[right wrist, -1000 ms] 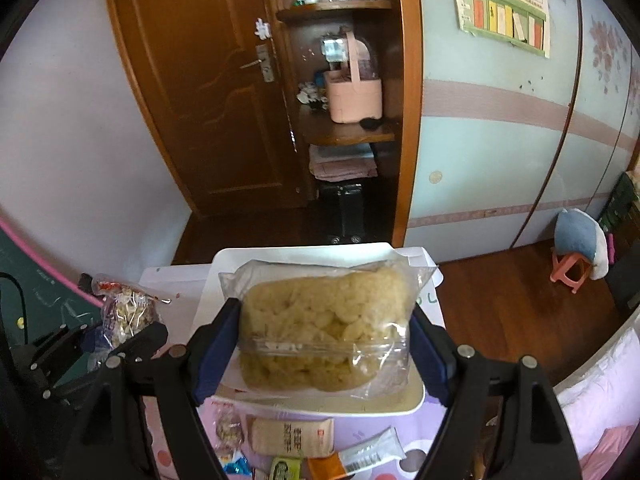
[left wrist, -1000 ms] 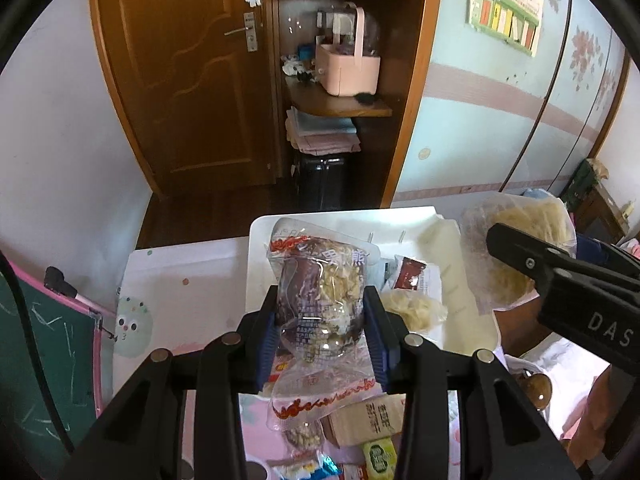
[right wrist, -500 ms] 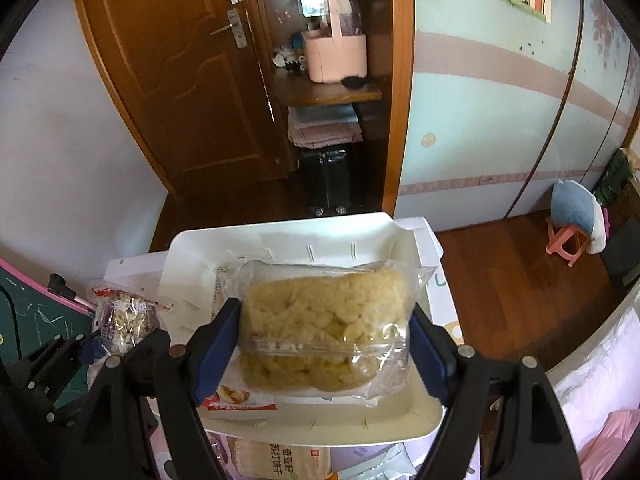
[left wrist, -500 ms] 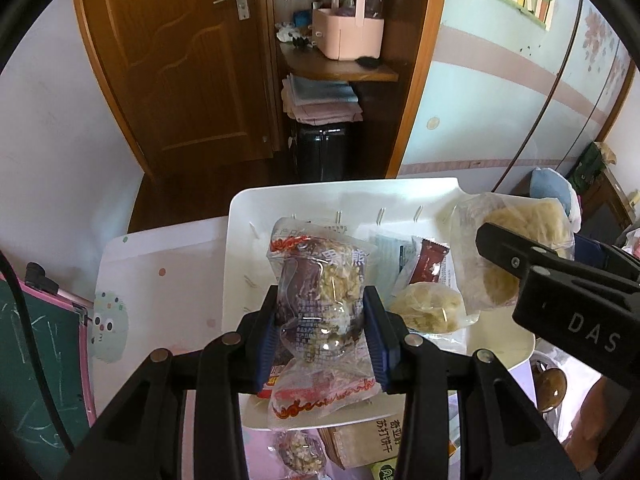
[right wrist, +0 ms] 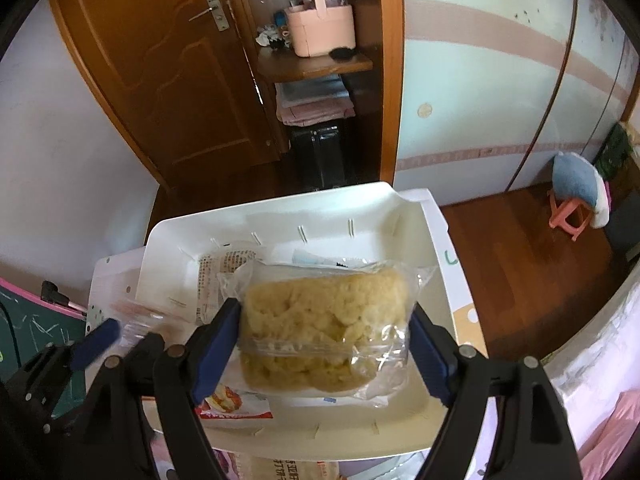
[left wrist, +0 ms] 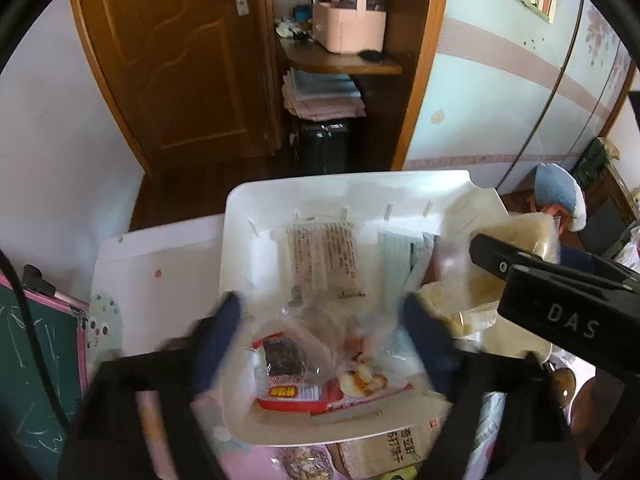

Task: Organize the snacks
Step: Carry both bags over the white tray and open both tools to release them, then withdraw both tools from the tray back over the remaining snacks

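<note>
Snacks fill the white tray (left wrist: 320, 188) as the left gripper (left wrist: 324, 340) hangs spread over a blurred clear packet (left wrist: 340, 320); the right gripper (right wrist: 326, 348) pinches a yellow snack bag (right wrist: 324, 328)

The white tray (right wrist: 404, 216) looks like smooth, matt plastic. Inside it, the clear bag of yellow crumbly snack (right wrist: 324, 332) is glossy, crinkled film over a rough filling. Behind the tray, the brown door (right wrist: 160, 80) is polished wood with a metal handle (right wrist: 208, 12), and the pink basket (right wrist: 320, 32) beside it looks like smooth plastic.
</note>
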`<move>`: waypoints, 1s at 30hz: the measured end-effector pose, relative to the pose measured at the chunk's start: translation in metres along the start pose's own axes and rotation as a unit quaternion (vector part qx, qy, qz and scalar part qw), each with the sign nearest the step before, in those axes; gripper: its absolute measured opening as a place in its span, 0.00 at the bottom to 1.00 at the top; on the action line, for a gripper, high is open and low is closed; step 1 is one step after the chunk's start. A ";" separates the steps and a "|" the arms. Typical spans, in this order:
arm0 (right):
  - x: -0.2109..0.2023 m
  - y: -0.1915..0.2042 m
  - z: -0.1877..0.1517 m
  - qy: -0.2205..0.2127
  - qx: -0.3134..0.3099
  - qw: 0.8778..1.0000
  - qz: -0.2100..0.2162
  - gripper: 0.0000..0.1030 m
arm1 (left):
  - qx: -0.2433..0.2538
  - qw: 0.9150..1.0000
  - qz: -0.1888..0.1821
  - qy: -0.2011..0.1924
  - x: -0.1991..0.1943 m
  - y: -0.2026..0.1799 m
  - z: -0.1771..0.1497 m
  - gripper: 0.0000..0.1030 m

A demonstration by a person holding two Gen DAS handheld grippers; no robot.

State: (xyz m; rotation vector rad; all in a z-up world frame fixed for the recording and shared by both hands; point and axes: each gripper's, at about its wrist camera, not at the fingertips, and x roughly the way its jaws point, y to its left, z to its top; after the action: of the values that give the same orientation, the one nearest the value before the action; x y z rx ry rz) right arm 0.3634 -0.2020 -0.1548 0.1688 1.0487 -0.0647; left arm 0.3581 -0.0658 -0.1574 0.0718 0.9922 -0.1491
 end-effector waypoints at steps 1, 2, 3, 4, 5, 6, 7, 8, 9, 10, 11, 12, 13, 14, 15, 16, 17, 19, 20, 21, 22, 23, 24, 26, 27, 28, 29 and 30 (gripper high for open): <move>0.000 -0.001 0.000 -0.005 -0.001 1.000 -0.002 0.79 | 0.002 1.000 0.001 -0.004 -0.001 0.000 0.000 0.85; 0.000 0.000 -0.001 -0.009 -0.002 1.000 -0.004 0.80 | 0.004 1.000 0.001 -0.001 0.000 0.000 -0.001 0.86; -0.001 0.000 -0.001 -0.014 -0.004 1.000 -0.008 0.83 | 0.004 1.000 0.001 0.004 0.001 0.000 -0.001 0.86; -0.002 0.000 -0.002 -0.018 -0.006 1.000 -0.010 0.88 | 0.002 1.000 0.001 0.010 0.002 0.001 -0.001 0.86; -0.003 0.001 -0.002 -0.022 -0.006 1.000 -0.011 0.89 | 0.001 1.000 0.001 0.012 0.002 0.002 -0.002 0.86; -0.005 0.001 -0.002 -0.027 -0.006 1.000 -0.012 0.90 | -0.002 1.000 0.000 0.014 0.003 0.002 -0.003 0.86; -0.006 0.001 -0.002 -0.029 -0.006 0.999 -0.013 0.91 | -0.004 1.000 0.000 0.015 0.003 0.003 -0.003 0.86; -0.007 0.001 -0.002 -0.030 -0.007 0.999 -0.014 0.91 | -0.006 1.000 0.000 0.016 0.002 0.003 -0.003 0.86; -0.008 0.001 -0.003 -0.031 -0.008 0.999 -0.014 0.91 | -0.007 1.000 0.000 0.015 0.001 0.003 -0.003 0.86; -0.009 0.001 -0.003 -0.032 -0.009 0.999 -0.012 0.91 | -0.007 1.000 0.001 0.014 0.000 0.003 -0.004 0.86; -0.009 0.001 -0.003 -0.032 -0.009 0.999 -0.011 0.91 | -0.007 1.000 0.001 0.013 -0.001 0.003 -0.004 0.86; -0.009 0.001 -0.003 -0.031 -0.010 0.999 -0.010 0.91 | -0.008 1.000 0.001 0.012 -0.003 0.003 -0.004 0.86; -0.010 0.000 -0.004 -0.031 -0.010 0.999 -0.009 0.91 | -0.008 1.000 0.001 0.011 -0.004 0.003 -0.004 0.86; -0.012 0.000 -0.004 -0.032 -0.010 0.999 -0.009 0.91 | -0.008 1.000 0.002 0.010 -0.005 0.003 -0.004 0.86; -0.013 0.000 -0.005 -0.033 -0.011 0.999 -0.009 0.91 | -0.007 1.000 0.003 0.009 -0.006 0.003 -0.005 0.86; -0.014 0.000 -0.005 -0.033 -0.012 0.999 -0.009 0.91 | -0.007 1.000 0.004 0.009 -0.007 0.003 -0.005 0.86; -0.015 0.000 -0.006 -0.032 -0.012 0.999 -0.009 0.91 | -0.008 1.000 0.004 0.010 -0.009 0.003 -0.005 0.86; -0.017 0.000 -0.007 -0.031 -0.011 0.999 -0.004 0.91 | -0.010 1.000 0.003 0.010 -0.012 0.003 -0.006 0.86; -0.019 0.000 -0.007 -0.030 -0.012 0.999 -0.003 0.91 | -0.011 1.000 0.003 0.010 -0.014 0.003 -0.007 0.86; -0.021 0.001 -0.008 -0.031 -0.013 0.999 -0.003 0.91 | -0.012 1.000 0.004 0.009 -0.017 0.002 -0.008 0.86; -0.023 0.001 -0.009 -0.033 -0.015 0.999 -0.003 0.91 | -0.012 1.000 0.005 0.009 -0.019 0.003 -0.009 0.86; -0.025 0.002 -0.010 -0.034 -0.017 0.999 -0.003 0.91 | -0.013 1.000 0.006 0.008 -0.022 0.003 -0.010 0.86; -0.029 0.002 -0.012 -0.036 -0.019 0.999 -0.004 0.91 | -0.013 1.000 0.007 0.007 -0.025 0.003 -0.011 0.86; -0.034 0.004 -0.014 -0.038 -0.020 0.999 -0.002 0.91 | -0.014 1.000 0.008 0.007 -0.029 0.003 -0.013 0.86; -0.037 0.004 -0.015 -0.039 -0.021 0.999 -0.002 0.91 | -0.016 1.000 0.009 0.007 -0.032 0.003 -0.014 0.86; -0.040 0.004 -0.016 -0.041 -0.021 0.999 -0.002 0.91 | -0.018 1.000 0.009 0.007 -0.036 0.004 -0.016 0.86; -0.044 0.005 -0.017 -0.042 -0.022 0.999 -0.002 0.91 | -0.021 1.000 0.008 0.006 -0.040 0.004 -0.018 0.86; -0.048 0.005 -0.019 -0.044 -0.023 0.999 -0.001 0.91 | -0.024 1.000 0.008 0.004 -0.045 0.005 -0.020 0.86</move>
State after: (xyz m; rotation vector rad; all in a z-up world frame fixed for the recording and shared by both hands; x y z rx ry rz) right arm 0.3245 -0.1952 -0.1221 0.1213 0.9612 -0.0494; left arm 0.3183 -0.0545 -0.1306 0.0372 1.0019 -0.1105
